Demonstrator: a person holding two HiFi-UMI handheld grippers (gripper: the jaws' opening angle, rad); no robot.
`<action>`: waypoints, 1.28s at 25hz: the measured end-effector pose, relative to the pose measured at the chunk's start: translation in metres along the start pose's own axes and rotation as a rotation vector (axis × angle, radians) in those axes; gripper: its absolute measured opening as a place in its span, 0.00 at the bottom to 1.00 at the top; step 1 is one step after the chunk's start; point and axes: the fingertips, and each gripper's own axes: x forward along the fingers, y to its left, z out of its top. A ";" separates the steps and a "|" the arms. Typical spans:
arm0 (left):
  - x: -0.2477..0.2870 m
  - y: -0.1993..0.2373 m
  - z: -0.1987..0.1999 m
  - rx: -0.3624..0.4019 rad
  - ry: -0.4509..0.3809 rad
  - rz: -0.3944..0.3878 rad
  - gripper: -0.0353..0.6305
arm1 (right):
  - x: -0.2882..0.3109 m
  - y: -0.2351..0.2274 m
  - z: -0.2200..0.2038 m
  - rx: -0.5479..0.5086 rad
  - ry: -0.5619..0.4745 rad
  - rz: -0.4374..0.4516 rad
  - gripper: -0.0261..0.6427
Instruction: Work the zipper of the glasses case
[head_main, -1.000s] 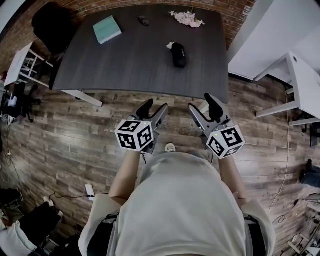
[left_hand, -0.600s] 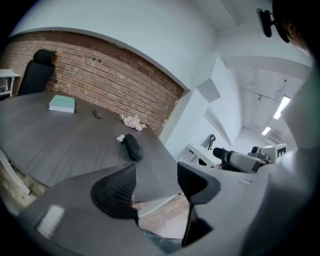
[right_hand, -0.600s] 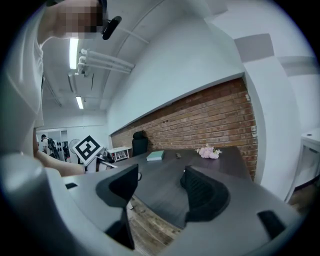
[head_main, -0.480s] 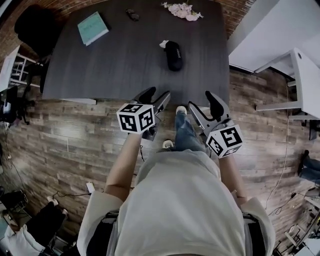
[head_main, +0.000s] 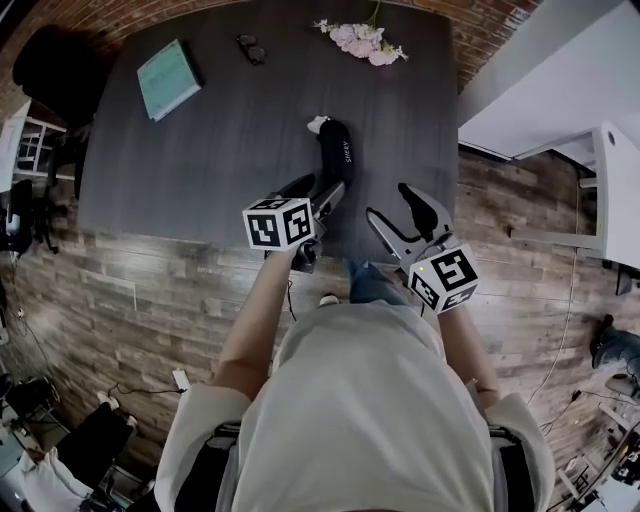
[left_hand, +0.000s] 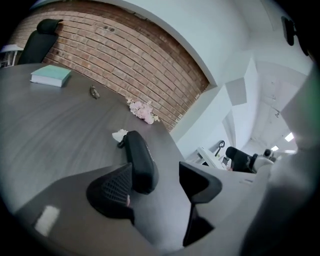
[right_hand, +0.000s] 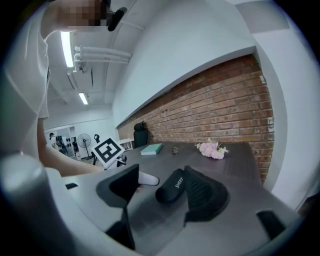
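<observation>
The left claw hangs over the near part of the dark table with its jaws released and well apart; they have just been opening wider, and neither pad presses on anything. The black glasses case lies lengthwise straight ahead of this claw. Its near end is right at the tips and, in the left gripper view, close against the inner face of the left jaw; whether it touches I cannot tell. The rest of the case stretches away from the claw, and the right jaw stands clear of it. A small white scrap sits at the case's far end. The right claw is released too, jaws wide with nothing clamped. It sits just to the right of the left claw, over the table's near edge. The case lies ahead of it and to its left, seen through its gap in the right gripper view, partly hidden behind the right jaw's pad. The left claw's marker cube shows off to the right claw's left. Far ahead of both claws lie pink flowers, a small dark object and, further left, a teal book, with a brick wall beyond the table
</observation>
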 end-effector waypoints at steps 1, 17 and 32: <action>0.008 0.004 0.005 -0.011 0.000 0.003 0.48 | 0.005 -0.006 0.001 0.000 0.008 0.008 0.45; 0.093 0.052 0.026 -0.084 0.093 0.137 0.55 | 0.055 -0.053 -0.007 0.004 0.090 0.101 0.39; 0.110 0.019 0.006 -0.005 0.202 0.104 0.44 | 0.051 -0.064 -0.008 0.003 0.071 0.069 0.38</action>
